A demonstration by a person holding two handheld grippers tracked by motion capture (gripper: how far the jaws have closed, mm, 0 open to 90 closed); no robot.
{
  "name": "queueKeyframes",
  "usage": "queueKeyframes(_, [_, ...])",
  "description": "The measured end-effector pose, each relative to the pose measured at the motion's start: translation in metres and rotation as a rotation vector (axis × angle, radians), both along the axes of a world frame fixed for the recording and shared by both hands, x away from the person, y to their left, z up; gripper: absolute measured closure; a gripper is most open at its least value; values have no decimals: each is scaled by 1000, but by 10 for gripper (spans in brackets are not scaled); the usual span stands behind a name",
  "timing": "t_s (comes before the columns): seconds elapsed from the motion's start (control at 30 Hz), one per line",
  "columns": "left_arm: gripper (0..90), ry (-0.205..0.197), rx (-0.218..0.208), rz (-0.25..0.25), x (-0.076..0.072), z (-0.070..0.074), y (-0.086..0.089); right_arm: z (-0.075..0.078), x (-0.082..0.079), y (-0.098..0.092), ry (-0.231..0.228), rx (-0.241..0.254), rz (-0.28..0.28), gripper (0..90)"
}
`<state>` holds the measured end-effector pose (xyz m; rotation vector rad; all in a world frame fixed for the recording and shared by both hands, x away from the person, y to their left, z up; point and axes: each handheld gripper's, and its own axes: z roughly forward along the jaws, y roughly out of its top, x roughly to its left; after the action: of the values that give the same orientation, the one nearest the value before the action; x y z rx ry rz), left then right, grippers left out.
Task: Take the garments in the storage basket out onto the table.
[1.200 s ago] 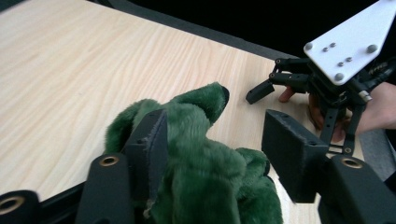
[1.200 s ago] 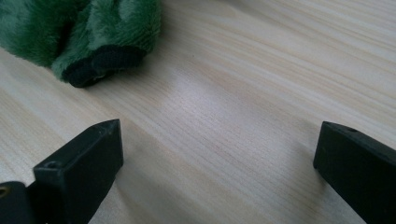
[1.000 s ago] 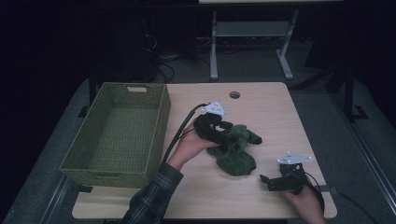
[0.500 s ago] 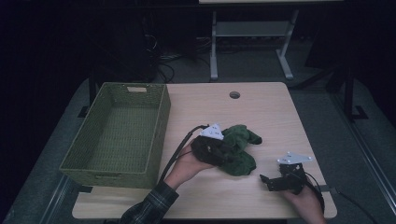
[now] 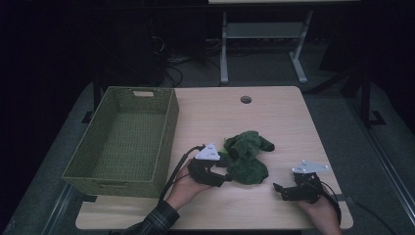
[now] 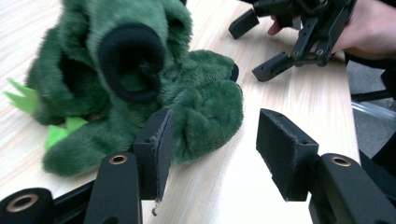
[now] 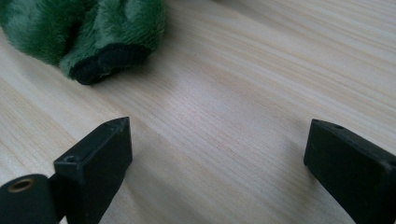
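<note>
Plush toy (image 5: pixel 247 155), green, lies crumpled mid-table, right of the basket (image 5: pixel 122 137); shape hard to read, top cut off in the left gripper view. Left gripper (image 5: pixel 222 172) at the toy's near-left edge, jaws apart and just widening, one pad touching fur. Right gripper (image 5: pixel 280 190) well right of the toy, jaws spread over bare wood, just narrowing slightly.

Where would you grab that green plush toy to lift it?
Probably the plump near lobe of the green plush toy, from the basket side, where the left hand-held gripper sits open: it bulges off the table, soft enough for the pads to pinch.
</note>
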<state>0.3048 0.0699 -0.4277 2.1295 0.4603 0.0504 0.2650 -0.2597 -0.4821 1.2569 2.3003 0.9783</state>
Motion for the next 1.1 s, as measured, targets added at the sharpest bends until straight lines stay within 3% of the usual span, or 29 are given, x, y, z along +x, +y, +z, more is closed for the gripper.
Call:
queueKeyframes(0.23, [476,-22,16,-49,-8,-8,-24,0,0,0,-3,4,2,76])
queueKeyframes(0.57, [429,-24,91,-27,10,-33,-40,0,0,0,-3,4,2,76])
queueKeyframes(0.73, [442,-43,121,-25,14,-38,-45,0,0,0,-3,4,2,76])
queueKeyframes(0.8, [522,-62,134,-18,16,-38,-44,0,0,0,-3,5,2,76])
queueKeyframes(0.93, [805,-39,106,-15,19,-33,-39,0,0,0,-3,5,2,76])
queueKeyframes(1.1, [840,-10,34,-14,16,-21,-30,0,0,0,-2,5,1,76])
